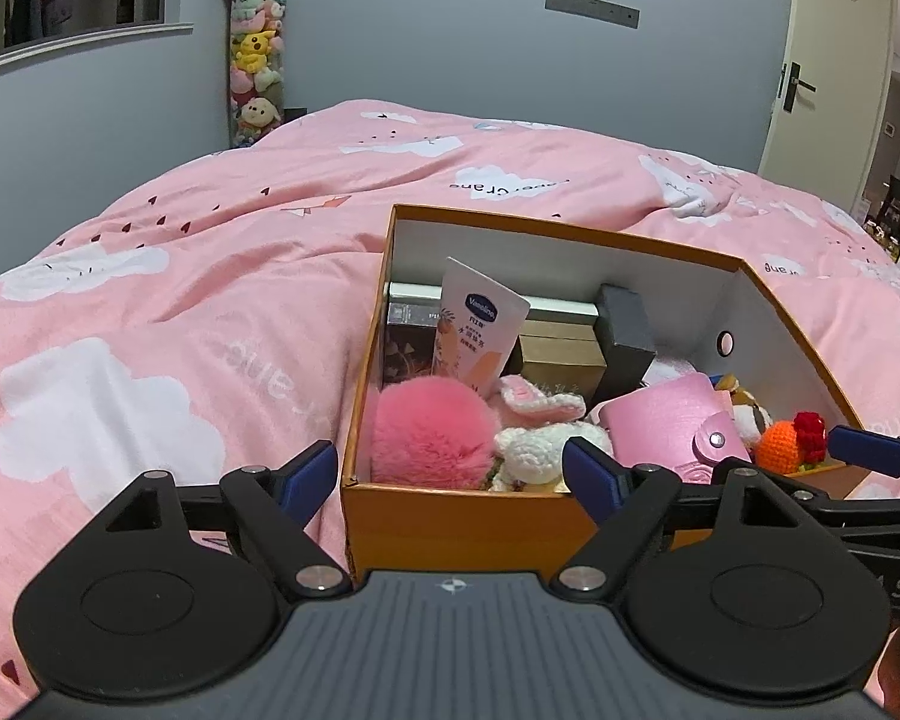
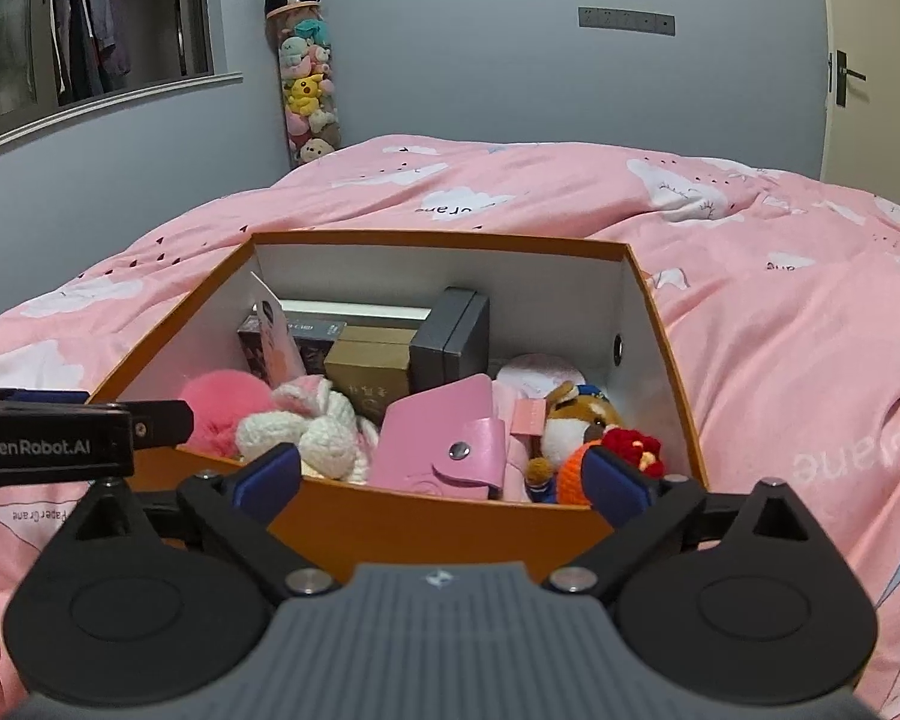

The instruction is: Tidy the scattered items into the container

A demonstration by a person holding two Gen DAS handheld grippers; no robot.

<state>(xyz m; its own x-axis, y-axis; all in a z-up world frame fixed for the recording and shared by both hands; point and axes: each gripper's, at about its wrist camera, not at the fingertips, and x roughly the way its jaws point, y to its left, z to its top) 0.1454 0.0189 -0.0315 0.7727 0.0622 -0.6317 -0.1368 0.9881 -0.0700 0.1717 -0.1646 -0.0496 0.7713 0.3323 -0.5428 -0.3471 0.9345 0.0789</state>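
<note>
A pink duvet (image 1: pixel 222 276) with white cloud prints is spread over the whole bed, and an orange box (image 2: pixel 426 525) is parked on it, white inside and open at the top. Pretty much everything is seen packed into that box already (nothing loose can be spotted on the covers from either view).

Along the far wall of the box, a few small cartons are stood up: a dark grey case (image 2: pixel 450 339), a gold one (image 2: pixel 369 369) just beside it, and a lotion tube (image 1: pixel 480 324) leaned against them on the left. Nearer the front, a pink pompom (image 1: pixel 429 435) is tucked into the left corner, touching a white crochet bunny (image 2: pixel 324 429). A pink snap wallet (image 2: pixel 444 441) is laid in the middle, and a plush dog (image 2: pixel 576 420) and an orange crochet toy (image 1: pixel 777 447) are crammed in on the right.

The left gripper (image 1: pixel 450 477) is held at the near left corner of the box, jaws spread wide with nothing between them. The right gripper (image 2: pixel 444 480) is lined up over the near wall, likewise spread wide and gripping nothing.
</note>
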